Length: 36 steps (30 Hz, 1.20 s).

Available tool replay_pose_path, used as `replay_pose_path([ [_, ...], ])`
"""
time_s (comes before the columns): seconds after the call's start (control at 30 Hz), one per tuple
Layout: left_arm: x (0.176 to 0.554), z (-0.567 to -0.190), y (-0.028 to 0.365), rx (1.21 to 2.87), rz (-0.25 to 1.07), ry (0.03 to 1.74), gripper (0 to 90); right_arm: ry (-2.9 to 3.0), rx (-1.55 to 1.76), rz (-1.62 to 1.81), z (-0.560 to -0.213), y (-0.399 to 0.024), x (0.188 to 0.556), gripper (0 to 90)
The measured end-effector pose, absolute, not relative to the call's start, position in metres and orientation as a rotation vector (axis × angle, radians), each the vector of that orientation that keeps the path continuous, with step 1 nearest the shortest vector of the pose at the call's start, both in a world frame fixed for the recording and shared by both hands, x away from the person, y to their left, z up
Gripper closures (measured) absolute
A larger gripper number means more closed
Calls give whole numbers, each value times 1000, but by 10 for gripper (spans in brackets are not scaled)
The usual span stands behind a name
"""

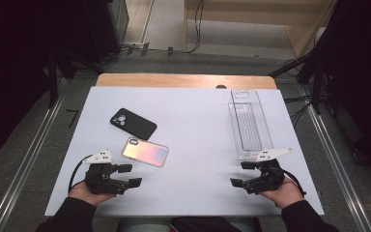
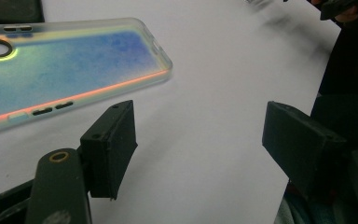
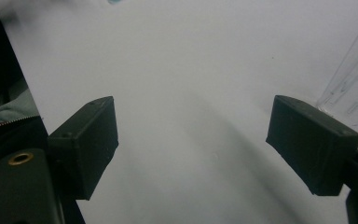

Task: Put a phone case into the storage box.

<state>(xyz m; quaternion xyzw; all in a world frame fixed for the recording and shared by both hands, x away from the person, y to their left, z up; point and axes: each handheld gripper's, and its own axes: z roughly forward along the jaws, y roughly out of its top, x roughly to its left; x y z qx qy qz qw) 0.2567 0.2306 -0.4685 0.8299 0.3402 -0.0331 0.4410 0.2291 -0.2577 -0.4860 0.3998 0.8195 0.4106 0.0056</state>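
My left gripper (image 2: 200,140) hung open and empty just short of the iridescent phone case (image 2: 70,70), which a shallow approach could shove away.

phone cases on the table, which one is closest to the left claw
The iridescent phone case, translucent with a pink-blue sheen. It lies just beyond the left claw, while the black phone case lies farther back on the table, past it.

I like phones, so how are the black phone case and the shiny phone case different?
The black phone case is dark and dull; the shiny phone case glows pink, blue and orange. The black one lies farther back on the table; the shiny one lies nearer the left hand-held gripper. Both lie flat with camera holes.
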Motion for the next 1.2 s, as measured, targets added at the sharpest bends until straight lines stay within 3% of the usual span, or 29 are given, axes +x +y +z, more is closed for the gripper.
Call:
replay_pose_path([
  [1.2,258,-468,233,2070,-111,851,262,2580,1264,1307,-484,-257,232,146],
])
